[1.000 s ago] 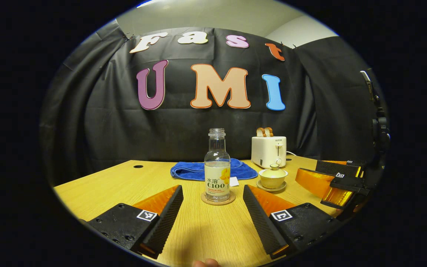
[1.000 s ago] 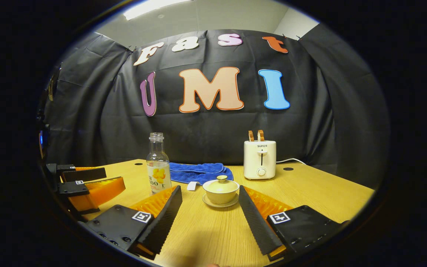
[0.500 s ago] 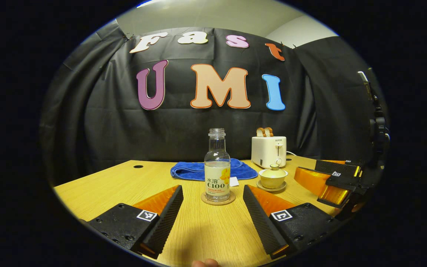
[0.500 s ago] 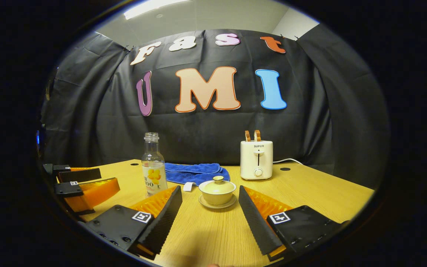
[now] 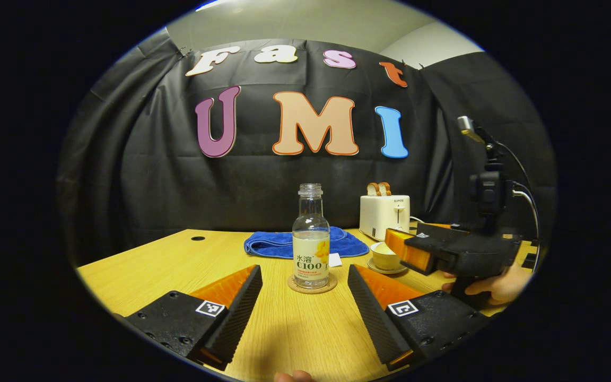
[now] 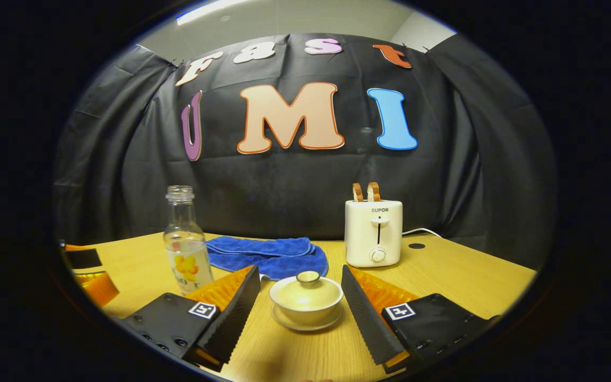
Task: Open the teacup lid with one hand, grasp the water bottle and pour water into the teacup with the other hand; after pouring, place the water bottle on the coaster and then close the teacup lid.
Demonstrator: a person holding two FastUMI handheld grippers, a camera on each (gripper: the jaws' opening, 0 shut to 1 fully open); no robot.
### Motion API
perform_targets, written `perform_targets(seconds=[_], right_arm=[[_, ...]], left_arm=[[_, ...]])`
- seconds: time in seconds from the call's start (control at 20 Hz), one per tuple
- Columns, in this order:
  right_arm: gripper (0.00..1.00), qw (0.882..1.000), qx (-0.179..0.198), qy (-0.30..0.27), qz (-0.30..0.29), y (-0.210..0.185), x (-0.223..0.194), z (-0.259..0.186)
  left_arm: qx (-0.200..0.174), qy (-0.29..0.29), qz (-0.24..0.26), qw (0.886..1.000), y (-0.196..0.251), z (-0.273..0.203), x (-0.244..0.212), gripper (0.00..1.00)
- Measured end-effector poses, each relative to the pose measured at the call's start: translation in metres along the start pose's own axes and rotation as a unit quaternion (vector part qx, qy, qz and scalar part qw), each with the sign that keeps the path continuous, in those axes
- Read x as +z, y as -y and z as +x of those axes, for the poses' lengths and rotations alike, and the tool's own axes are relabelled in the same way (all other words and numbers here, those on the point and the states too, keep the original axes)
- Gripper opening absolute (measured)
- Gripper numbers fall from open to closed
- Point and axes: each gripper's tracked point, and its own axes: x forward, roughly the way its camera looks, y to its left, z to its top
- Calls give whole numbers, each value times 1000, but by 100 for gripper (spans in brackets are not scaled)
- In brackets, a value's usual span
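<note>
Because the right gripper (image 6: 300, 305) hangs spread wide around the teacup (image 6: 306, 300), touching neither wall nor lid (image 6: 308, 284), closing at this height would probably squeeze the bowl and tip it on its saucer (image 6: 305, 322). Beyond, the left gripper (image 5: 304, 297) stands equally agape short of the water bottle (image 5: 311, 244), upright on its coaster (image 5: 312, 287); a careless reach could knock it onto the blue towel (image 5: 305, 243).
</note>
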Motion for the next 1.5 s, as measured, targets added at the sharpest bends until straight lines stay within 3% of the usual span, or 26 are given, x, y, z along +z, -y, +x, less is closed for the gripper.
perform_targets(seconds=[0.35,0.45,0.65,0.75,0.9,1.0,1.1,1.5], right_arm=[[98,999,-10,-37,-9,6,-12,46],[93,998,1,-52,-19,1,-16,53],[95,997,13,-61,-39,-5,-18,58],[74,997,14,-58,-46,-6,-18,60],[53,997,8,-57,-50,-4,-17,59],[44,997,17,-62,-46,-7,-20,62],[34,997,-1,-65,-50,-2,-19,62],[35,996,-3,-60,-60,-1,-19,57]], left_arm=[[0,0,0,1000,0,0,-1,95],[0,0,0,1000,0,-1,-1,95],[0,0,0,1000,0,-1,-1,95],[0,0,0,1000,-1,-1,0,95],[0,0,0,1000,0,0,-1,95],[0,0,0,1000,-1,-1,0,95],[0,0,0,1000,0,-1,-1,95],[0,0,0,1000,0,-1,-1,95]])
